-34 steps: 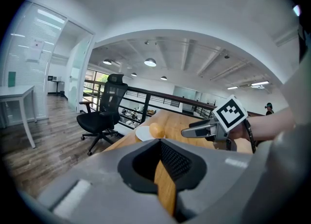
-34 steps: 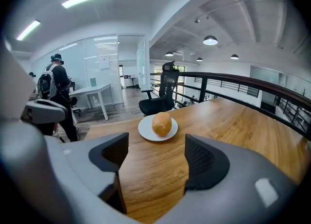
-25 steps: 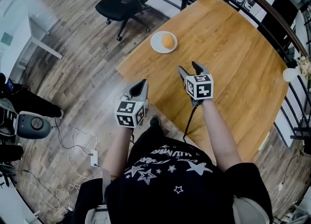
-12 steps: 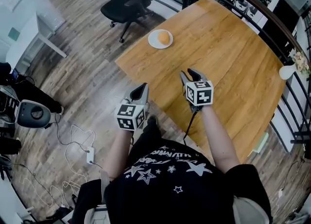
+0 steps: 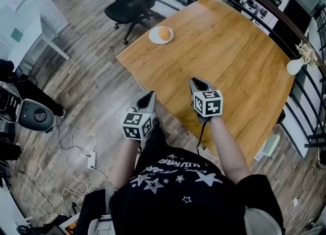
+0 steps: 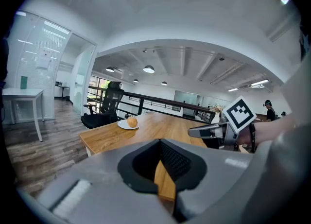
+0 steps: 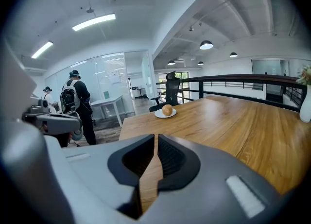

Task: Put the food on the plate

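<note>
A round orange-brown food item (image 5: 164, 33) rests on a small white plate (image 5: 155, 38) at the far left corner of the wooden table (image 5: 234, 55). Both grippers are held close to the person's body, far from the plate. My left gripper (image 5: 149, 96) hangs over the floor beside the table's near edge, jaws together and empty. My right gripper (image 5: 196, 82) is above the near edge of the table; its jaws are closing, almost touching, with nothing between them. The food (image 7: 167, 110) and plate (image 7: 160, 115) show straight ahead in the right gripper view, and the food (image 6: 131, 121) also shows in the left gripper view.
A black office chair (image 5: 132, 2) stands beyond the plate's corner. A white vase with flowers (image 5: 295, 66) sits at the table's right edge by a dark railing (image 5: 305, 30). Cables (image 5: 76, 147) lie on the floor at left. A person with a backpack (image 7: 75, 101) stands off to the left.
My right gripper's jaws have come together from wide open. Both grippers have drawn back toward the person, and the plate now lies farther away in the head view.
</note>
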Action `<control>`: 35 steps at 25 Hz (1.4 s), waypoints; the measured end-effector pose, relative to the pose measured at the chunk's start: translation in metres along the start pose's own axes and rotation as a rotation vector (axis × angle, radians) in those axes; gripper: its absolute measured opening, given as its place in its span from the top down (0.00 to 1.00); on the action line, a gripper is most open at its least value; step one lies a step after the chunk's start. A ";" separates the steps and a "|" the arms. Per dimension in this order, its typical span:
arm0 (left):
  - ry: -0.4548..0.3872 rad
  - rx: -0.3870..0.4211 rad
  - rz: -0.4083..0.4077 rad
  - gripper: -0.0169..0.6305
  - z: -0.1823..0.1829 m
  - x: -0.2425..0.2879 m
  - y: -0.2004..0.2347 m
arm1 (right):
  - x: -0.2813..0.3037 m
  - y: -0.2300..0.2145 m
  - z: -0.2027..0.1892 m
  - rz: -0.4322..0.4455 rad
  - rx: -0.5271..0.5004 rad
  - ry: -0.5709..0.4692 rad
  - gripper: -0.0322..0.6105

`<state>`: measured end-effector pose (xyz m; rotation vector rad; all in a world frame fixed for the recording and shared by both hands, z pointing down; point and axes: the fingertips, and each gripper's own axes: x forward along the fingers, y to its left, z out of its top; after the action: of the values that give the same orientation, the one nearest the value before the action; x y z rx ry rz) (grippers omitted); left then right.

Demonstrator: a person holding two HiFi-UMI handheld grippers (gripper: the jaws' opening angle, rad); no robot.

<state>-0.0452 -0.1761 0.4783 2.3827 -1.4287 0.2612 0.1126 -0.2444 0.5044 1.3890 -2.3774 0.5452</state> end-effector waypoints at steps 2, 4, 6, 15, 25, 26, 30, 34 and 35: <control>-0.002 0.002 -0.001 0.97 -0.003 -0.006 -0.011 | -0.014 0.000 -0.003 0.000 0.007 -0.012 0.93; -0.002 0.006 -0.001 0.97 -0.005 -0.013 -0.021 | -0.026 0.000 -0.007 0.001 0.020 -0.022 0.95; -0.002 0.009 -0.001 0.97 -0.008 -0.020 -0.031 | -0.037 0.001 -0.011 0.005 0.033 -0.029 0.95; 0.001 0.004 0.032 0.97 -0.033 -0.057 -0.060 | -0.087 0.016 -0.033 0.041 0.040 -0.087 0.95; -0.001 -0.002 0.068 0.97 -0.060 -0.107 -0.089 | -0.127 0.047 -0.056 0.117 0.021 -0.080 0.95; 0.000 -0.004 0.074 0.97 -0.063 -0.112 -0.091 | -0.130 0.050 -0.059 0.124 0.016 -0.075 0.95; -0.009 -0.011 0.104 0.97 -0.067 -0.130 -0.094 | -0.139 0.058 -0.065 0.146 0.012 -0.067 0.95; -0.005 -0.021 0.128 0.97 -0.073 -0.144 -0.092 | -0.145 0.068 -0.067 0.166 0.008 -0.066 0.95; -0.006 -0.021 0.132 0.97 -0.074 -0.147 -0.092 | -0.146 0.070 -0.067 0.168 0.013 -0.068 0.95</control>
<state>-0.0326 0.0117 0.4793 2.2771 -1.5863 0.2707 0.1259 -0.0712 0.4838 1.2380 -2.5655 0.5662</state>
